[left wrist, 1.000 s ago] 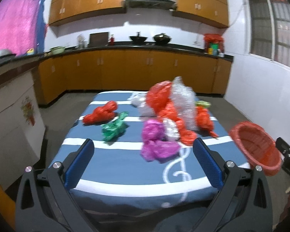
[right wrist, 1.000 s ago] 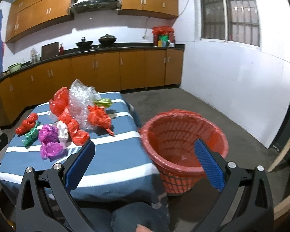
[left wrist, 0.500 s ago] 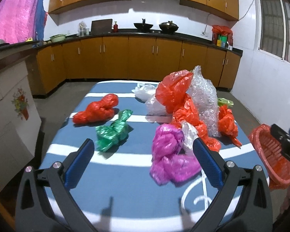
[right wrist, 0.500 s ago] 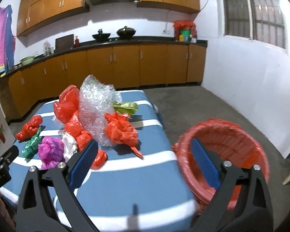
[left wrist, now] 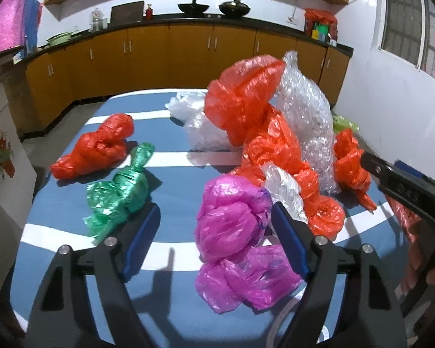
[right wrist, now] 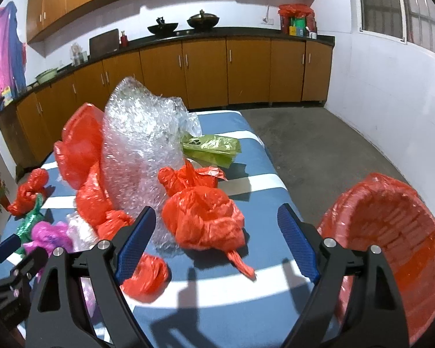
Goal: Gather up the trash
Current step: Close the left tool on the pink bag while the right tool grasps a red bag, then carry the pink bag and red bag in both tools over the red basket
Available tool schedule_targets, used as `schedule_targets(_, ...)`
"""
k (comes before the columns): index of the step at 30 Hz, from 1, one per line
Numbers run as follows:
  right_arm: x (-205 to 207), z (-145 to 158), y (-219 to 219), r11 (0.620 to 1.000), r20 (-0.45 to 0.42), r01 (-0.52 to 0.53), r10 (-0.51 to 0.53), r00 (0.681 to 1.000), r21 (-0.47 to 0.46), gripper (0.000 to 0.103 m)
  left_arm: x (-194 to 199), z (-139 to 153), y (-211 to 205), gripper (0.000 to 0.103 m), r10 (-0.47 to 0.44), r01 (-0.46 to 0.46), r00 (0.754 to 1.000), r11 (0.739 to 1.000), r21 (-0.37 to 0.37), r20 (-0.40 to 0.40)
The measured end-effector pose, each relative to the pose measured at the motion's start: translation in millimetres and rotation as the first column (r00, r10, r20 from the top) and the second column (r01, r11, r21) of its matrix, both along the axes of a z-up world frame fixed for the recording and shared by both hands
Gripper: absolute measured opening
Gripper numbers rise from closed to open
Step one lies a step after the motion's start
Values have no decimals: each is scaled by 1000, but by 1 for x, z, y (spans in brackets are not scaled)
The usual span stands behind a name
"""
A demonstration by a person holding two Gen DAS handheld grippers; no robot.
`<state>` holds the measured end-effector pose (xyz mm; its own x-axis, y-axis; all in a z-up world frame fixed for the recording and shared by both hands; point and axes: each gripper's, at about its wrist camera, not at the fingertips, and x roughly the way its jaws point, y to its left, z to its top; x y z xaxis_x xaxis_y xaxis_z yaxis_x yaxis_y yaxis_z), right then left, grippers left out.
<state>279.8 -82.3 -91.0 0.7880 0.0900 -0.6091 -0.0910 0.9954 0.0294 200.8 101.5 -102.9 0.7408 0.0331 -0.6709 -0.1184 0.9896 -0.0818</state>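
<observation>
Closing, the left gripper hangs over the near part of a blue-and-white striped table; the pink bag lies between its blue pads, nearer the right one, but the pads do not press on it yet. A green bag lies just left of that gripper, with a small red bag behind it.

At the table's right side the right gripper is also closing, jaws still wide. A knotted red bag sits between and ahead of its pads, untouched. Behind it a tall wad of bubble wrap stands, leaning against a big red bag, and a light-green bag lies beyond. Another red bag lies by the right gripper's left pad.

Off the table's right edge stands a red basket lined with red plastic, well apart from the pile.
</observation>
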Motion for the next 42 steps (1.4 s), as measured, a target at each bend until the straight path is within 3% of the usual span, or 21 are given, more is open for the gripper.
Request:
schedule_targets(6,17,-17,-2,1000,-65,-6,6,998,9,78,7,-12,-4,66,-21,21,999,1000,-3,-34)
schedule_targets(9,19,-23,-2,1000,-90,-16,17,996,14,65,9,-14,-3,57,-28,27,999,999,-22,-41)
schedule_targets(16,14,-22,1,998,-91,-47,50,995,29,48,8,-14,-1,45,-47,46,999,998,-31,-19)
schedule_targets(22,7,-21,-2,997,-82,-58,61,995,41,42,2,-12,4,41,-42,42,999,998,-40,-5)
schedule_targets(30,0,-21,-3,994,-86,-93,98,992,57,14,-5,-6,7,37,-37,38,999,999,-39,24)
schedule_targets(42,-22,5,-13,990,-31,-102,105,994,101,9,-21,21,9,37,-28,32,996,999,-43,82)
